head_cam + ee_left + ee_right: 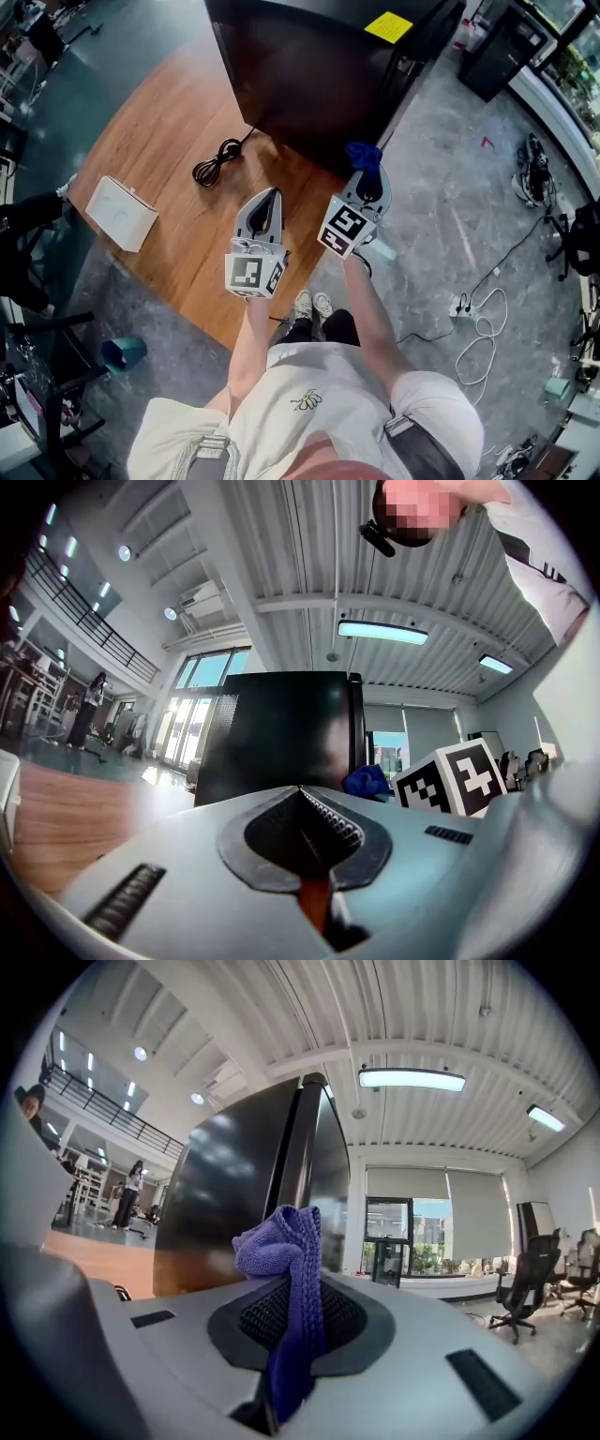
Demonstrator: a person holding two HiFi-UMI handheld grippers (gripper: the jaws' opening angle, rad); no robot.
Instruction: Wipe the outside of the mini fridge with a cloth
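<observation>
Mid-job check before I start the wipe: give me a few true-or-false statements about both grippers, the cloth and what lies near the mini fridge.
1. The right gripper is shut on the cloth. True.
2. The left gripper is open. False: its fingers are together, with nothing between them.
3. A coiled power cord lies on the wooden floor beside the mini fridge. True.
4. The white box sits on top of the mini fridge. False: it rests on the wooden floor, apart from the fridge.
</observation>
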